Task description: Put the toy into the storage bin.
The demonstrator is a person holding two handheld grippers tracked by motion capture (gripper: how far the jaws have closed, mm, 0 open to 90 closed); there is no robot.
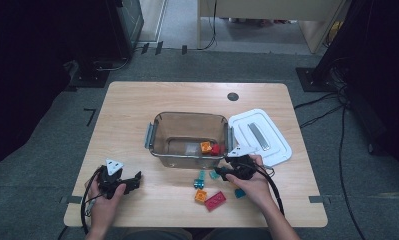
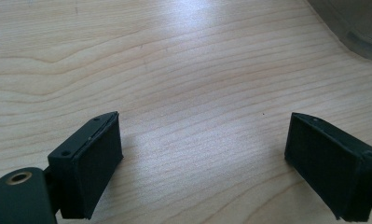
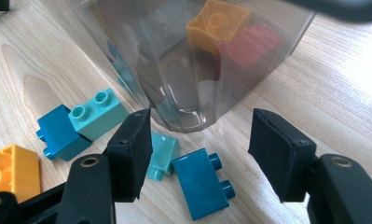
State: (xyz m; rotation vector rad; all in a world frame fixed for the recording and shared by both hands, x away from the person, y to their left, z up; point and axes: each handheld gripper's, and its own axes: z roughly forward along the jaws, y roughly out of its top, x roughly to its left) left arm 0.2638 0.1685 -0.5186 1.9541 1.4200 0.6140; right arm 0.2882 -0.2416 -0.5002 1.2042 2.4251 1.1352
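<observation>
Slippage is risked if the right claw (image 3: 197,154), held open and empty just beside the clear bin (image 3: 183,70), is closed on the dark teal brick (image 3: 202,182) off-centre, nudging it away.

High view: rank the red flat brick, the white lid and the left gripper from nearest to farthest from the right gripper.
From the right gripper:
1. red flat brick, just below it toward the table's near edge.
2. white lid, up and to the right, beside the clear bin.
3. left gripper, far across at the left.
</observation>
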